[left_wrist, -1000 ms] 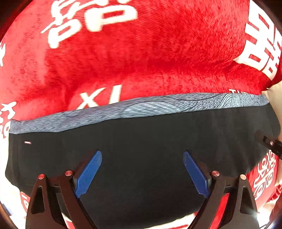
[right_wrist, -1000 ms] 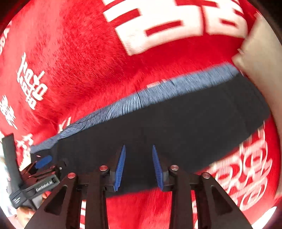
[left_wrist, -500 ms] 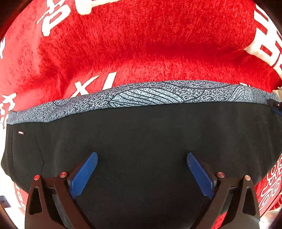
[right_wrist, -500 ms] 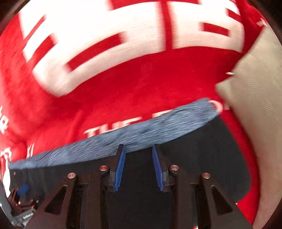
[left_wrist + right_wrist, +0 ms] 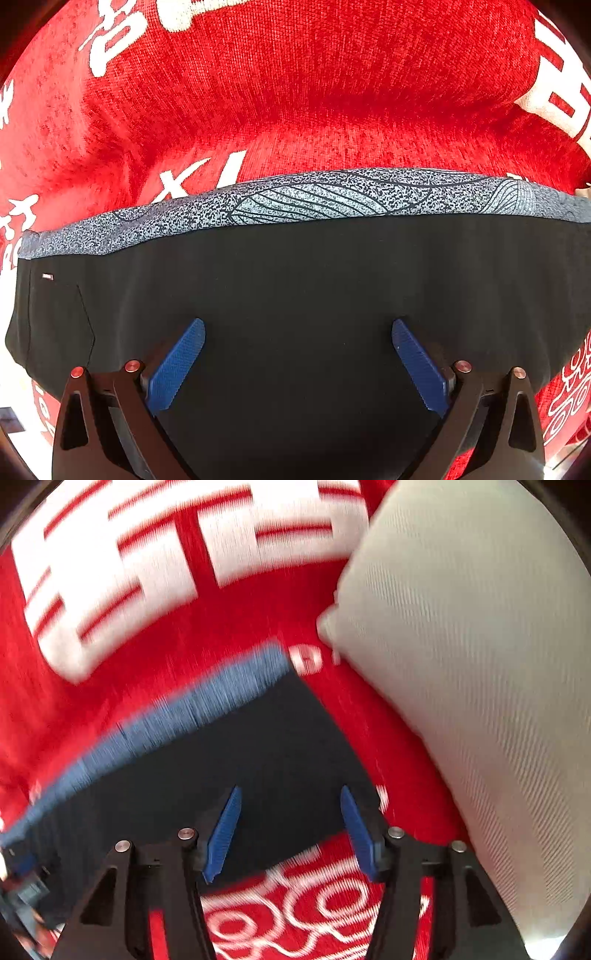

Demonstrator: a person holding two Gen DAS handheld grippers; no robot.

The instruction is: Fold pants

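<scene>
Right wrist view is motion-blurred throughout: the pants' (image 5: 236, 760) patterned waistband (image 5: 177, 716) smears to a plain blue streak, its leaf print unreadable. White characters on the red blanket (image 5: 258, 602) are too smeared to read, and the pale cushion (image 5: 472, 672) runs off the top and right edges. At bottom left a dark blurred shape w/ a bit of blue (image 5: 22, 871) is cut by the frame; can't tell what it is. In the left wrist view the pants (image 5: 295, 280) run out of frame at the bottom and right, so their full shape isn't shown. A tiny tag (image 5: 47, 276) near the left hem is too small to read. Blanket lettering (image 5: 199, 177) is partly covered by the waistband (image 5: 317, 199).
</scene>
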